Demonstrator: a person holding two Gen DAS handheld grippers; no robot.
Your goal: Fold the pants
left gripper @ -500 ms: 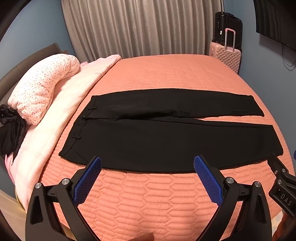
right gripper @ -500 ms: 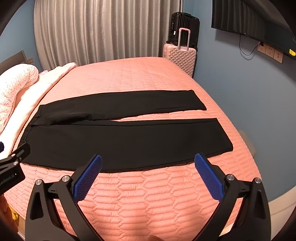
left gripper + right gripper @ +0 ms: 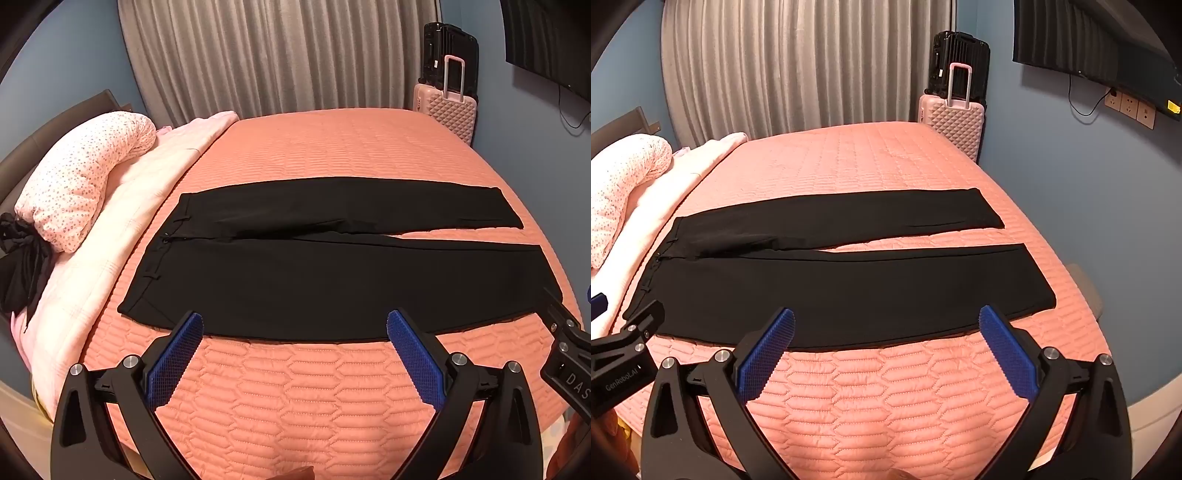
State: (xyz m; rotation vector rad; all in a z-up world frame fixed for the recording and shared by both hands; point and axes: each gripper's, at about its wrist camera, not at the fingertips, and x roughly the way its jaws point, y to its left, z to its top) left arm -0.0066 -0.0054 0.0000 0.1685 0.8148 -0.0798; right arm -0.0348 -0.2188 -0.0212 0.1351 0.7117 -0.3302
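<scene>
Left wrist view: the black pants [image 3: 332,280] lie flat across the bed [image 3: 332,147], waistband left, legs right, ready for folding. Both the left claw [image 3: 294,332] and right claw [image 3: 886,330] hover spread wide and empty above the near edge, probably to grip it.

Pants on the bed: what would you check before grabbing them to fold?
1. Pants lie flat, both legs spread apart: ok.
2. Left gripper open, nothing between its pads: ok.
3. Right gripper open, nothing held: ok.
4. Near edge of the pants in plain view of both grippers: ok.
5. Bed cover beside the pants has nothing lying on it: ok.
6. Whether the grippers touch the fabric yet: cannot tell.
</scene>
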